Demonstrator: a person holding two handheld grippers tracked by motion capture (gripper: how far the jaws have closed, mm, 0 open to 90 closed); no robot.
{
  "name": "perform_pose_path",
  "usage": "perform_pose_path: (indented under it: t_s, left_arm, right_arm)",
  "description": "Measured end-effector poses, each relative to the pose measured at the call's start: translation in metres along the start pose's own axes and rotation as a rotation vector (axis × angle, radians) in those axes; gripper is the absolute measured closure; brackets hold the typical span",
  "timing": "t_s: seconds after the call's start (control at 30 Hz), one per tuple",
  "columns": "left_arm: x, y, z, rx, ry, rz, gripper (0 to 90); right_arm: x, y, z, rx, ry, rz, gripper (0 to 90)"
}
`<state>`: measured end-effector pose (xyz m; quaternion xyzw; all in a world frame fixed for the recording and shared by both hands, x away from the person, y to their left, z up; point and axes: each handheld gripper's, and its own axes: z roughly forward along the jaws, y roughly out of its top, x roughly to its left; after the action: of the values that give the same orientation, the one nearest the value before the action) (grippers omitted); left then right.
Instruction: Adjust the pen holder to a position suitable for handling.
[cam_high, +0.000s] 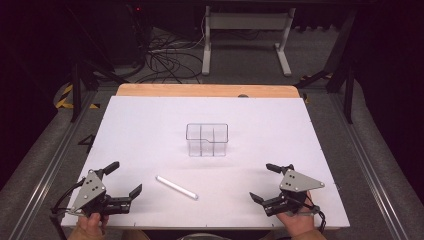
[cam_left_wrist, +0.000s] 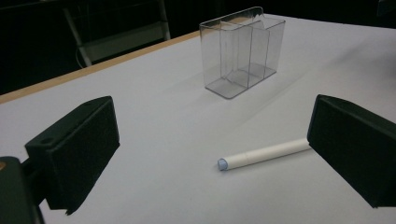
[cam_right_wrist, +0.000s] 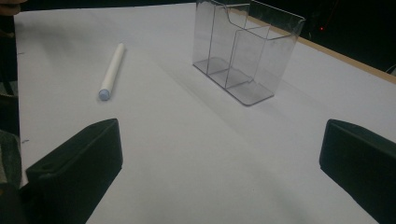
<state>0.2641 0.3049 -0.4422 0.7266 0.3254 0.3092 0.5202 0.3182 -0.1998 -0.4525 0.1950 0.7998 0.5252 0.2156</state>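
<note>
A white marker pen (cam_high: 176, 187) lies flat on the white table sheet (cam_high: 150, 125), between the two grippers near the front edge. A clear plastic organiser (cam_high: 207, 139) with several compartments stands upright and empty at the table's middle. My left gripper (cam_high: 123, 178) rests at the front left, held by a hand, jaws wide apart and empty; the pen (cam_left_wrist: 264, 153) lies just ahead of it and the organiser (cam_left_wrist: 243, 51) farther off. My right gripper (cam_high: 264, 183) rests at the front right, also open and empty, facing the pen (cam_right_wrist: 111, 71) and organiser (cam_right_wrist: 245, 49).
The table's wooden far edge (cam_high: 207, 90) shows beyond the white sheet. Behind it stand a white metal frame (cam_high: 245, 35) and loose cables (cam_high: 165, 57) on the floor. Metal rails (cam_high: 45, 170) run along both sides of the table.
</note>
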Motion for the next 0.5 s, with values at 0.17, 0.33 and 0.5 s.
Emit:
perform_pose_path:
  t_s: [0.17,0.33,0.5]
  left_arm:
    - [-0.0004,0.0003,0.0001,-0.001,0.006,0.0,2.9]
    - [-0.0011,0.0,-0.001,0.002,0.012,0.006,2.9]
    - [-0.001,-0.0004,-0.0022,0.003,0.013,0.007,2.9]
  right_arm:
    - [0.0003,0.0002,-0.0003,0.004,0.002,0.004,0.2]
    - [0.0003,0.001,0.0,0.003,0.001,0.013,0.1]
    - [0.0013,0.0028,0.0018,0.012,0.003,0.006,0.2]
